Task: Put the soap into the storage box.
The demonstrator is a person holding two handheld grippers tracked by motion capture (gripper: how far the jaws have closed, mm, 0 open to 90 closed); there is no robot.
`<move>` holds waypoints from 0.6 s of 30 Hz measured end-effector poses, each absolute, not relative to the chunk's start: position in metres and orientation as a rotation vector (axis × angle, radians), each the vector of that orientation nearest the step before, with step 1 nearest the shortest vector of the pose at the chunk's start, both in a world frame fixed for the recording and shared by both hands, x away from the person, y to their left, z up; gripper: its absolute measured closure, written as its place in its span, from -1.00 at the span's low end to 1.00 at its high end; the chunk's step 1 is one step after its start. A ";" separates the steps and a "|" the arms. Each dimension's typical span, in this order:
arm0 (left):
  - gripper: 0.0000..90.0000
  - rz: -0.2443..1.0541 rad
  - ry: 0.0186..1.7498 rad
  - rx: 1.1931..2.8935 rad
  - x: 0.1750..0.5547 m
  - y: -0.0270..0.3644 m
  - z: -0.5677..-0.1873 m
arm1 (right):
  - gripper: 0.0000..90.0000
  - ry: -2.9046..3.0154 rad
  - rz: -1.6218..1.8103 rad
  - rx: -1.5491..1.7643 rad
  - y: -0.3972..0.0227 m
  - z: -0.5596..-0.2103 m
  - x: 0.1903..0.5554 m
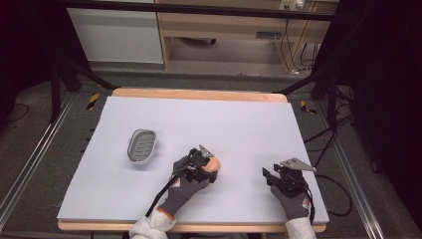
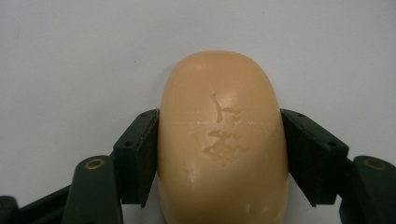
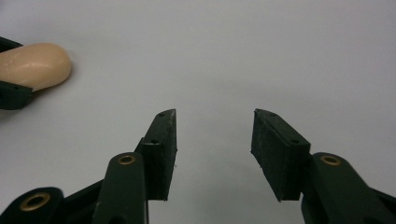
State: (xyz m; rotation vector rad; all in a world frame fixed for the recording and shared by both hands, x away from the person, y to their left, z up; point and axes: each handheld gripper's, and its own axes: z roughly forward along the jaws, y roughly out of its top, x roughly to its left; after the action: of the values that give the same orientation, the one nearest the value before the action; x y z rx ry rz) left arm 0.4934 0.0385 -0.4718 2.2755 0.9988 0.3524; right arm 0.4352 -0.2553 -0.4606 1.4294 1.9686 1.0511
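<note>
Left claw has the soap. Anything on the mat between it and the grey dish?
Nothing visible. The left claw is shut on the soap; the grey dish lies to its left with bare mat between. The right claw sits open on the far side.

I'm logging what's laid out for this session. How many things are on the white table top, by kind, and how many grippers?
Soap bar: 1, held between the left gripper's jaws
Soap dish: 1, grey, standing apart on the table
Grippers: 2, the right gripper open with nothing in it
Total: 4
</note>
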 end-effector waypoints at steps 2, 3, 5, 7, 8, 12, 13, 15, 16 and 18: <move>-0.29 0.353 1.001 2.275 0.493 0.039 -0.472 | 0.12 1.968 1.053 1.432 -0.255 -0.461 0.435; -0.29 0.349 1.004 2.273 0.494 0.039 -0.472 | 0.12 1.967 1.054 1.430 -0.256 -0.461 0.435; -0.29 0.335 1.008 2.271 0.494 0.040 -0.471 | 0.12 1.966 1.055 1.430 -0.256 -0.461 0.435; -0.29 0.332 1.010 2.269 0.494 0.041 -0.470 | 0.12 1.965 1.053 1.428 -0.256 -0.461 0.435; -0.29 0.330 1.009 2.262 0.494 0.041 -0.469 | 0.12 1.966 1.057 1.430 -0.256 -0.461 0.435; -0.29 0.330 1.000 2.244 0.491 0.046 -0.459 | 0.11 1.965 1.050 1.417 -0.257 -0.461 0.435; -0.29 0.330 1.000 2.244 0.491 0.046 -0.459 | 0.11 1.966 1.051 1.417 -0.257 -0.461 0.435; -0.29 0.330 0.993 2.232 0.488 0.050 -0.452 | 0.11 1.963 1.062 1.436 -0.256 -0.460 0.435; -0.29 0.330 0.993 2.232 0.488 0.050 -0.452 | 0.11 1.963 1.062 1.436 -0.256 -0.460 0.435; -0.29 0.333 0.985 2.224 0.485 0.054 -0.445 | 0.11 1.960 1.058 1.430 -0.256 -0.460 0.435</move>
State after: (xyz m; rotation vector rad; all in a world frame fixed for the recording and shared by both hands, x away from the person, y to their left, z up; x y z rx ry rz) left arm 0.4853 0.0543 -0.4452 2.2239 0.9854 0.3330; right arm 0.4346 -0.2562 -0.4602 1.4301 1.9601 1.0579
